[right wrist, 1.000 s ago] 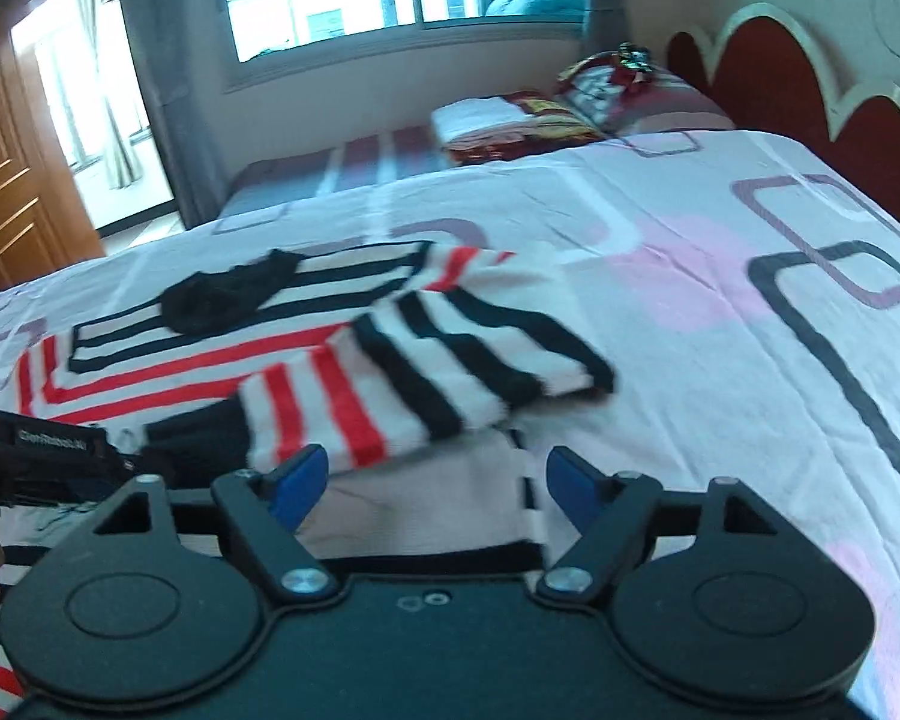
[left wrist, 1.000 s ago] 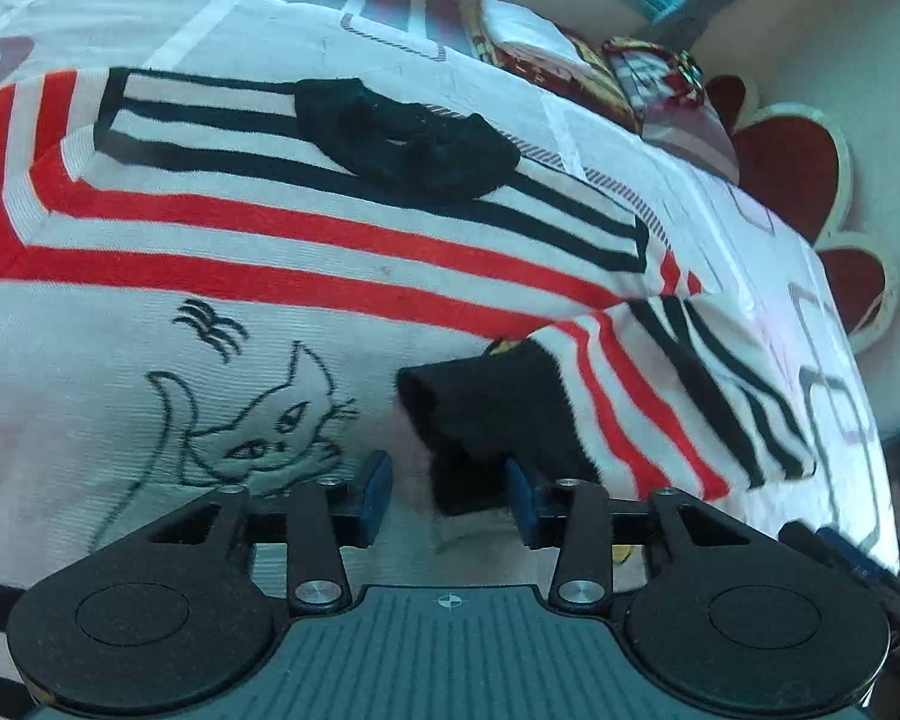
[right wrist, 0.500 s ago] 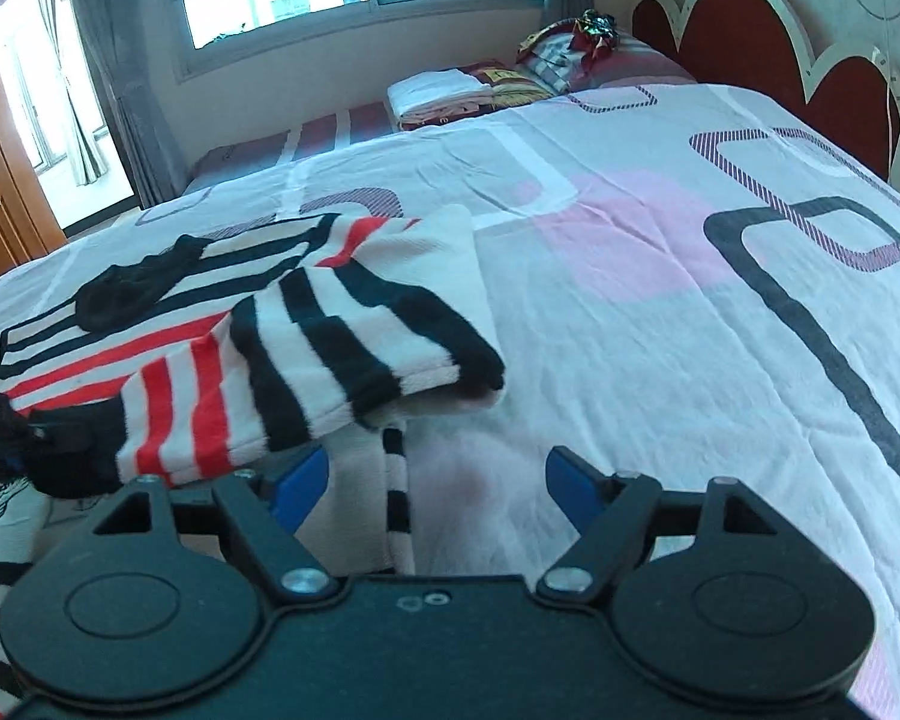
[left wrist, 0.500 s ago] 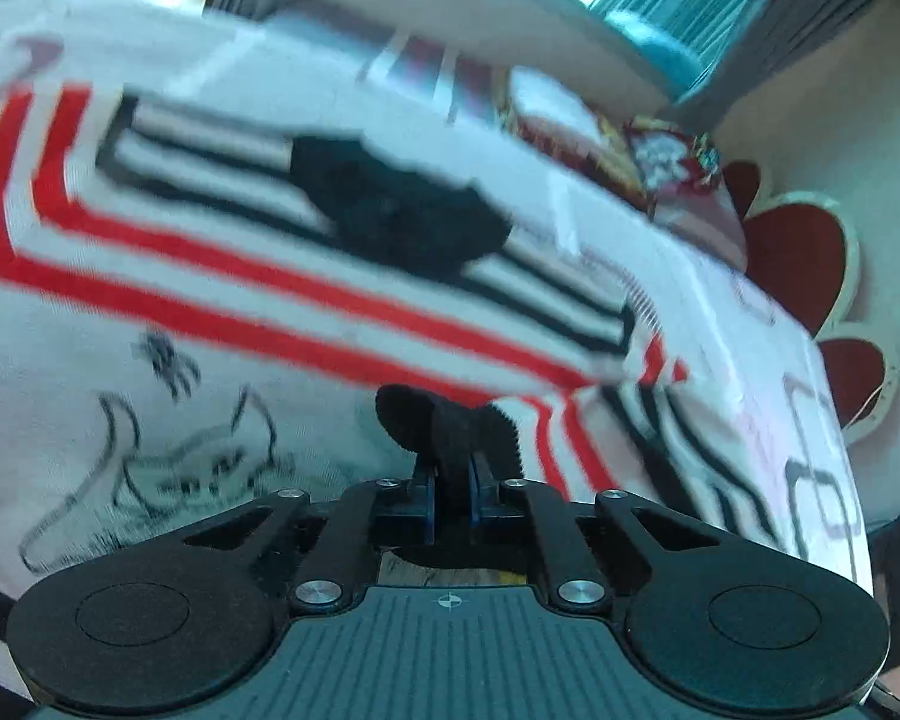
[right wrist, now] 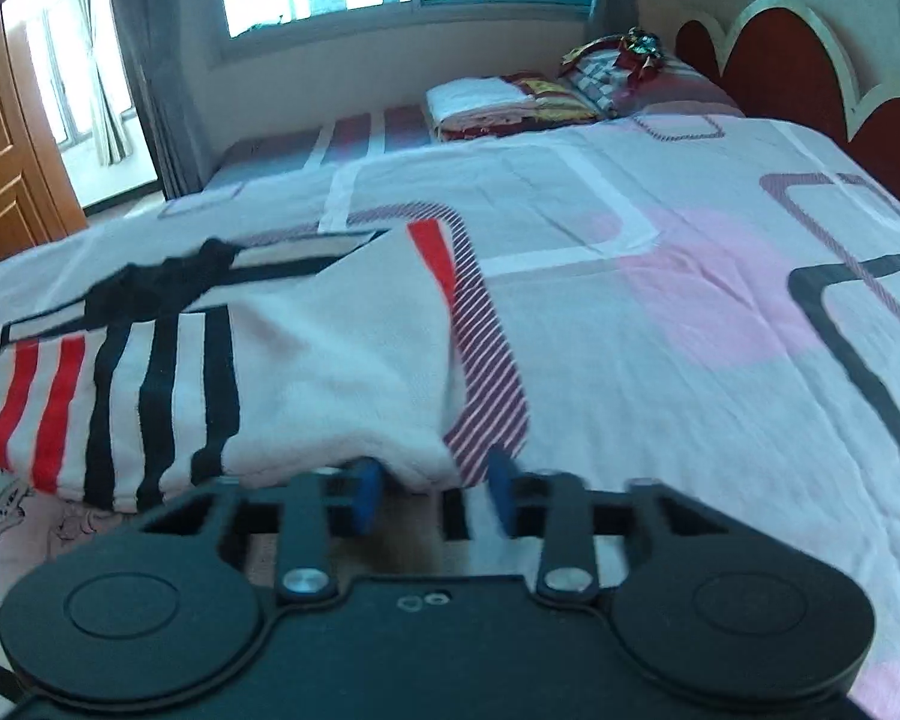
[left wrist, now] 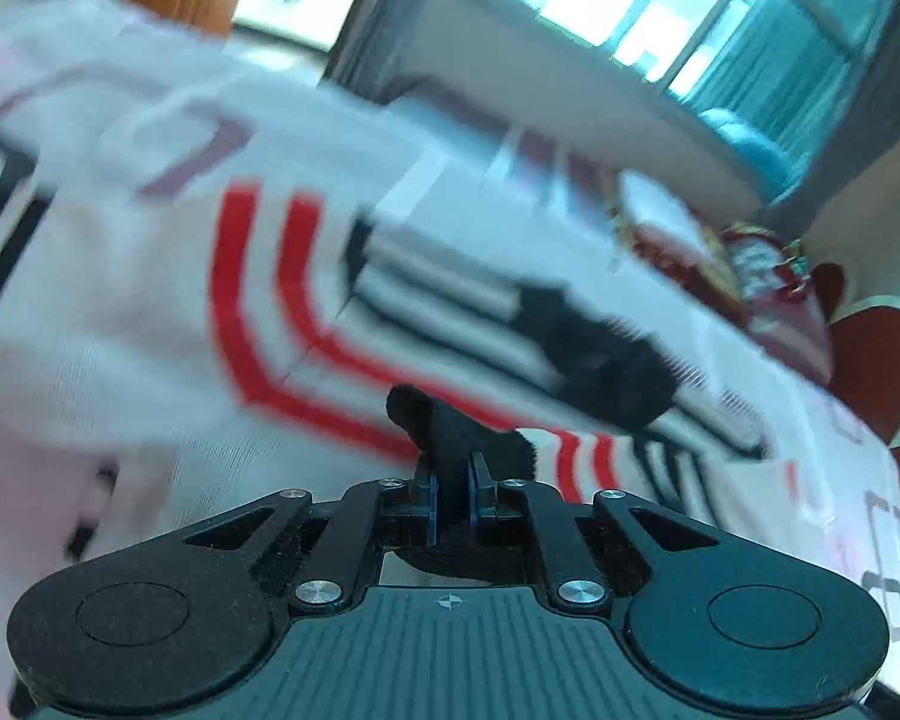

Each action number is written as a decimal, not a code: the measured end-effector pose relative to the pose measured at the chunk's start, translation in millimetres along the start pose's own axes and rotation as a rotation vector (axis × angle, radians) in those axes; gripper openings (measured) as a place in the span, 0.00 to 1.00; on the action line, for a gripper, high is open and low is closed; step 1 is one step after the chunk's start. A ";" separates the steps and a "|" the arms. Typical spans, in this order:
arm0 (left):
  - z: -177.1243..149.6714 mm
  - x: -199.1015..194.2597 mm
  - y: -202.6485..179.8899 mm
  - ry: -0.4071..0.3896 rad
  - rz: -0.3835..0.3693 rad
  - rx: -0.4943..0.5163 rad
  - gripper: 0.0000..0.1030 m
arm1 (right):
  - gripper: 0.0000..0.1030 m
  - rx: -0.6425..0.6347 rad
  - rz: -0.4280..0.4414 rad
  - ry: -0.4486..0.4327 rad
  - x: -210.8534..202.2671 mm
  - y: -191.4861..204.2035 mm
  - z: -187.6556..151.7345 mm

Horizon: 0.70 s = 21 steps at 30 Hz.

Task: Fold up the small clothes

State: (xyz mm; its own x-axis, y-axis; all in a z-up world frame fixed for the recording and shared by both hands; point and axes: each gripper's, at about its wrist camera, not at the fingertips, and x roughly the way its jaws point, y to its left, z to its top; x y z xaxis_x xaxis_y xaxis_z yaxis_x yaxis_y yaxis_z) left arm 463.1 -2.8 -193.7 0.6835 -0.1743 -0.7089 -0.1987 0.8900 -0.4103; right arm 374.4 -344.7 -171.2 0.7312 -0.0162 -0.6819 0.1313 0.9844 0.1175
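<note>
The left tongs (left wrist: 451, 501) grip the sweater's black cuff (left wrist: 444, 432), while the right tongs (right wrist: 433, 495), just closing, straddle the folded sweater's (right wrist: 306, 360) white edge on the bed (right wrist: 660, 360).

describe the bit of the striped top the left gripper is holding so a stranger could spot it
On the white patterned bedspread lies a white knitted top with red and black stripes. Its folded-over sleeve ends in a solid black cuff, pinched between the left gripper pads. Unlike the black collar further up, it sits right at the jaws.
</note>
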 end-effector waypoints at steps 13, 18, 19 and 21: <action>1.9 -29.2 8.0 -0.068 0.095 0.062 0.06 | 0.40 0.096 0.114 0.040 -39.9 -28.2 -12.3; 1.8 -27.7 -26.2 -0.058 0.000 0.138 0.06 | 0.71 0.124 0.097 -0.039 -41.7 -32.5 12.4; -0.3 -23.2 -33.2 -0.052 -0.009 0.150 0.06 | 0.68 0.127 0.105 -0.040 -34.5 -31.8 20.0; -6.9 -6.6 -45.7 -0.014 -0.019 0.181 0.06 | 0.62 0.123 0.119 -0.025 -14.6 -28.7 32.5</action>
State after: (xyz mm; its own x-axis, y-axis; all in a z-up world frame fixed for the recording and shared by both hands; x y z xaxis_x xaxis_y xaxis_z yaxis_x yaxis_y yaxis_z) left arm 462.8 -45.2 -174.3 0.6962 -0.1864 -0.6933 -0.0572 0.9482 -0.3124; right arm 381.7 -378.4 -141.1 0.7624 0.0938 -0.6402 0.1222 0.9508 0.2847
